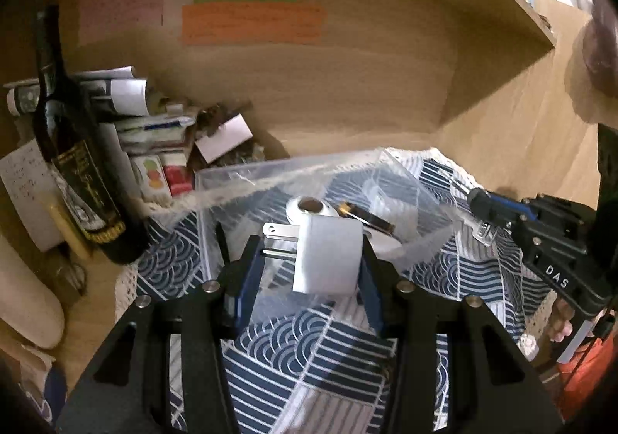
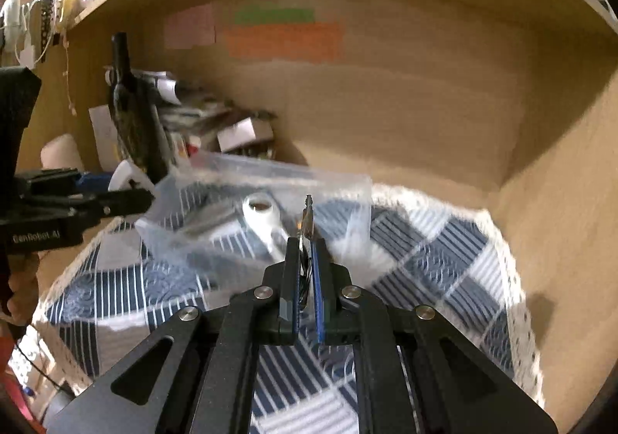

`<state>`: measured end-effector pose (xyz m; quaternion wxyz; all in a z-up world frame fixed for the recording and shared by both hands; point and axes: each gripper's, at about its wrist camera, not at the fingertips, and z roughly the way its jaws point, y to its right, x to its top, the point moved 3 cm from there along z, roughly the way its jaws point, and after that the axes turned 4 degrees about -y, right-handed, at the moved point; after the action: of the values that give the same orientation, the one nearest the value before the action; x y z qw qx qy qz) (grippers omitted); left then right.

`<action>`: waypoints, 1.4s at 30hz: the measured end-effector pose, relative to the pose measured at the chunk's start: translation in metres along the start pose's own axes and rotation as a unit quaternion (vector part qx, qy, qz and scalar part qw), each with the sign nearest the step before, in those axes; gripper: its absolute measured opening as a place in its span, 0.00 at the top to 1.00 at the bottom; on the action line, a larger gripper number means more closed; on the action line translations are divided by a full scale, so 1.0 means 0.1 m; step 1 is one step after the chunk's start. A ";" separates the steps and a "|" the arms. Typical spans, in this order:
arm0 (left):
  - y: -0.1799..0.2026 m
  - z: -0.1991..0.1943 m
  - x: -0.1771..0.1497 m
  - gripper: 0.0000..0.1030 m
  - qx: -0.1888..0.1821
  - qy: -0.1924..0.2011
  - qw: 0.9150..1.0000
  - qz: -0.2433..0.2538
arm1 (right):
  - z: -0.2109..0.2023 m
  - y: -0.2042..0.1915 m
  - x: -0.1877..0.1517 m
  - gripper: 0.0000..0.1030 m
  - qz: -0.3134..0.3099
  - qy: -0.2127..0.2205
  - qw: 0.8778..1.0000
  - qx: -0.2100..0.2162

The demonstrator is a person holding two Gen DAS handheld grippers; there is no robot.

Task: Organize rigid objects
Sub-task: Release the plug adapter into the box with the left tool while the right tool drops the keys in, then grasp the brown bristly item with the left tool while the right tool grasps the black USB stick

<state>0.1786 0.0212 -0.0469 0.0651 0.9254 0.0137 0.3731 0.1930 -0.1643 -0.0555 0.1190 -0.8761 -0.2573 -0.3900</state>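
My left gripper (image 1: 309, 260) is shut on a white plug adapter (image 1: 326, 254) with its metal prongs pointing left, held over the near edge of a clear plastic box (image 1: 239, 173). Inside the box lie a white tape roll (image 1: 309, 208) and a dark flat item with a gold edge (image 1: 363, 219). My right gripper (image 2: 306, 244) is shut on a small thin metal piece (image 2: 308, 217) that sticks up past the fingertips, just in front of the same box (image 2: 270, 171). The right gripper also shows at the right of the left wrist view (image 1: 477, 202).
A blue and white patterned cloth (image 1: 316, 353) covers the desk inside a wooden alcove. A dark wine bottle (image 1: 73, 163) and a pile of papers and small boxes (image 1: 162, 125) stand at the back left. Coloured notes (image 1: 251, 22) hang on the back wall.
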 end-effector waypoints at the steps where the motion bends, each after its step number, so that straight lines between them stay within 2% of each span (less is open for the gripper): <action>1: -0.02 0.02 0.03 0.55 0.003 0.000 1.000 -0.001 | 0.03 0.00 0.06 0.95 -0.001 0.003 1.000 0.001; 6: -0.12 0.19 0.14 0.55 0.012 -0.006 1.000 -0.004 | 0.22 0.00 0.25 0.95 -0.004 -0.001 1.000 0.006; 12: -0.22 0.55 0.13 0.55 0.013 -0.040 0.999 -0.009 | 0.57 0.07 0.32 0.95 -0.004 -0.023 1.000 0.009; 20: -0.25 1.02 0.03 0.55 0.006 -0.093 0.996 -0.007 | 0.68 0.14 0.54 0.95 -0.011 -0.019 1.000 0.016; 23: -0.22 1.08 0.01 0.55 0.025 -0.093 0.995 0.008 | 0.78 0.13 0.52 0.95 -0.015 -0.035 0.999 0.022; 29: -0.23 1.10 0.03 0.55 0.031 -0.093 0.995 0.014 | 1.03 0.11 0.31 0.95 -0.017 -0.081 0.996 0.029; 31: -0.23 1.11 0.03 0.51 0.033 -0.095 0.995 0.015 | 1.06 0.12 0.26 0.94 -0.016 -0.089 0.996 0.027; 33: -0.21 1.09 0.03 0.41 0.033 -0.094 0.995 0.016 | 1.08 0.12 0.22 0.94 -0.014 -0.104 0.994 0.037; 36: -0.17 1.01 0.03 0.38 0.032 -0.088 0.995 0.020 | 1.07 0.11 0.16 0.93 -0.020 -0.114 0.993 0.031; 39: -0.14 0.91 0.04 0.35 0.029 -0.081 0.996 0.020 | 1.02 0.09 0.13 0.87 -0.018 -0.119 0.992 0.032; 41: -0.11 0.81 0.04 0.33 0.027 -0.075 0.997 0.020 | 0.95 0.09 0.13 0.73 -0.018 -0.113 0.993 0.028; 42: -0.10 0.76 0.03 0.32 0.027 -0.074 0.997 0.020 | 0.90 0.08 0.13 0.69 -0.019 -0.107 0.994 0.026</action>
<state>0.2343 0.0231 -0.1004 0.0336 0.9519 0.0004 0.3046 0.2610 -0.1298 -0.1055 0.1058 -0.9045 -0.2950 -0.2893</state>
